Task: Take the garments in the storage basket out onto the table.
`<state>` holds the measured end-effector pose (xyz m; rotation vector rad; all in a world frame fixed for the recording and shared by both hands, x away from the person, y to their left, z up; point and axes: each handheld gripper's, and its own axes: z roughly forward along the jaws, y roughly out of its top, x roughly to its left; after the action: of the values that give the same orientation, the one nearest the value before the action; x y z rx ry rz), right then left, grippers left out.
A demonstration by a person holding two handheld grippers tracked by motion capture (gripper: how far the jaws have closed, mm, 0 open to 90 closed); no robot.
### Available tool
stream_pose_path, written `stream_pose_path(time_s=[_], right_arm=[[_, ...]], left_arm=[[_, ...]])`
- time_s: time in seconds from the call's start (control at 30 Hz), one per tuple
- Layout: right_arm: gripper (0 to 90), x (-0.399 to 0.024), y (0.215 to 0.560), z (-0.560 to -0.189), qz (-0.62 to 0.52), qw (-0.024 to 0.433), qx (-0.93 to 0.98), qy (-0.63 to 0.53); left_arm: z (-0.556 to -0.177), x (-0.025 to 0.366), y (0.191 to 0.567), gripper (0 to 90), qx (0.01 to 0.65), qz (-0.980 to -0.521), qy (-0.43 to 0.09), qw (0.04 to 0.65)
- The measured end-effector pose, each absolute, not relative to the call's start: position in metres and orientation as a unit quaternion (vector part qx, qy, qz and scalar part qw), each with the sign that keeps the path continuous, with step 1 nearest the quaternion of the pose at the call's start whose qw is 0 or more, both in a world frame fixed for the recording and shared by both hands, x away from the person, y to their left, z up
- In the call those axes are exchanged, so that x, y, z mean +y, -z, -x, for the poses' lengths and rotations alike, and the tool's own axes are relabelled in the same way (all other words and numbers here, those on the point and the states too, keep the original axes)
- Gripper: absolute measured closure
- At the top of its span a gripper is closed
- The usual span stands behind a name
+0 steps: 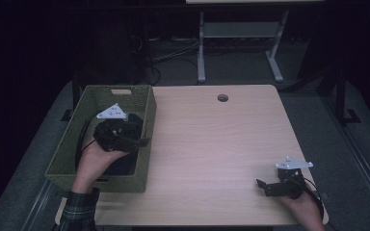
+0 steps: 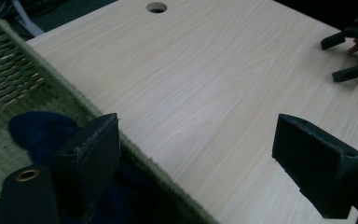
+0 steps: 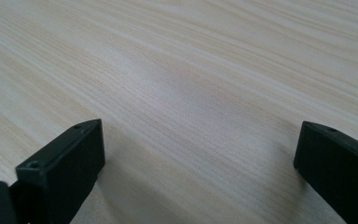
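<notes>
A dark blue cloth (image 2: 42, 133) lies inside the green basket (image 1: 72, 139) at the table's (image 1: 212, 144) left edge. The left gripper (image 2: 196, 154) hangs over the basket rim, jaws wide, holding nothing. The right gripper (image 3: 200, 172) sits low over bare wood, jaws wide too.

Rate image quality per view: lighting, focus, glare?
High view: dim, dark surround, only the pale wooden table lit; green woven basket murky. Left gripper view: sharp on the wood, dark blue cloth underexposed. Right gripper view: soft glare patch mid-table, near jaws slightly blurred.
</notes>
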<state>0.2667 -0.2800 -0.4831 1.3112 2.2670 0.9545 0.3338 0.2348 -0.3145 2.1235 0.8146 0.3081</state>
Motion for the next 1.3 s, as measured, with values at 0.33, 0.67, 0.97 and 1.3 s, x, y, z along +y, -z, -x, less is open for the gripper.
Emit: stream_pose_path(time_s=[0.33, 0.67, 0.97, 1.3], right_arm=[[1.4, -0.280, 0.483, -0.267, -0.463, 0.176, 0.801, -0.337], [1.4, -0.280, 0.483, -0.267, -0.463, 0.175, 0.801, -0.337], [1.4, -0.280, 0.483, -0.267, -0.462, 0.176, 0.801, -0.337], [1.4, -0.280, 0.483, -0.267, -0.463, 0.176, 0.801, -0.337]], left_arm=[[-0.333, 0.257, 0.312, 14.6, 0.336, -0.838, -0.131, 0.409], [-0.333, 0.280, 0.312, 14.6, 0.356, -0.830, -0.136, 0.409], [-0.332, 0.298, 0.314, 14.6, 0.366, -0.828, -0.140, 0.402], [-0.331, 0.312, 0.322, 14.6, 0.373, -0.833, -0.139, 0.383]])
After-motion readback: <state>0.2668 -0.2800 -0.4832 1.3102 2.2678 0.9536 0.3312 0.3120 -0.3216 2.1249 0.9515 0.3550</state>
